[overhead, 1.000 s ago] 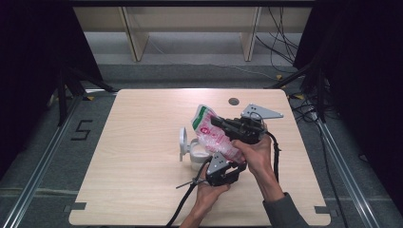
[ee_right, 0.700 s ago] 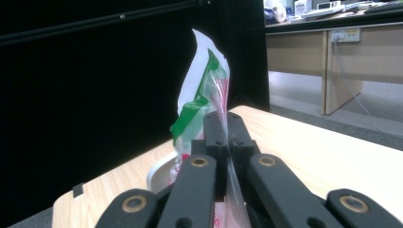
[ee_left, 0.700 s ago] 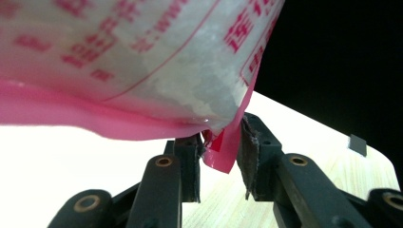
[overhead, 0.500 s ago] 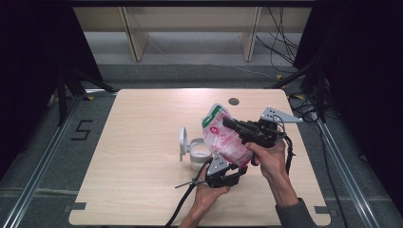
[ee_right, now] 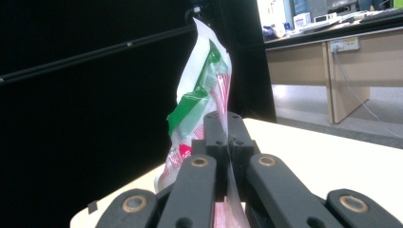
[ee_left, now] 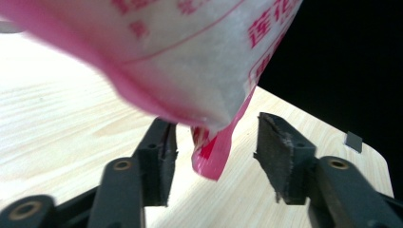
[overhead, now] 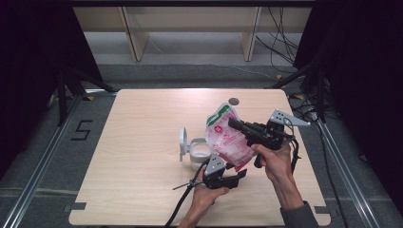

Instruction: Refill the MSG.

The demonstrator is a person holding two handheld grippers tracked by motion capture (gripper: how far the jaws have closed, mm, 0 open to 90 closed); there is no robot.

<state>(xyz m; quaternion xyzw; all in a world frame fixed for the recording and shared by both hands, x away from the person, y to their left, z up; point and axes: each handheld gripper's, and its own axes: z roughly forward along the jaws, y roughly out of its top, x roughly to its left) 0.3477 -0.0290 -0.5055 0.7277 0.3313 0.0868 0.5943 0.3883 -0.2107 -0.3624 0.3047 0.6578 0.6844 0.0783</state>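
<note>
A pink and white bag (overhead: pixel 227 140) with a green top hangs above the table, right of centre. My right gripper (overhead: pixel 234 123) is shut on its upper part; in the right gripper view the closed jaws (ee_right: pixel 227 137) pinch the bag (ee_right: pixel 204 85) edge-on. My left gripper (overhead: pixel 240 173) sits low near the front, open, just under the bag's lower end. In the left gripper view the bag (ee_left: pixel 190 57) looms overhead and its pink bottom corner (ee_left: pixel 211 159) dangles between the spread fingers (ee_left: pixel 159 152) without touching them.
A small white jar (overhead: pixel 200 153) with its round lid (overhead: pixel 182 142) tipped up stands left of the bag. A dark round hole (overhead: pixel 233 101) marks the wooden table (overhead: pixel 142 123) at the back. Floor rails flank the table on both sides.
My right gripper has carried the bag to the right and raised it more upright. The left gripper has stayed in place, and the bag's lower corner now hangs between its jaws.
</note>
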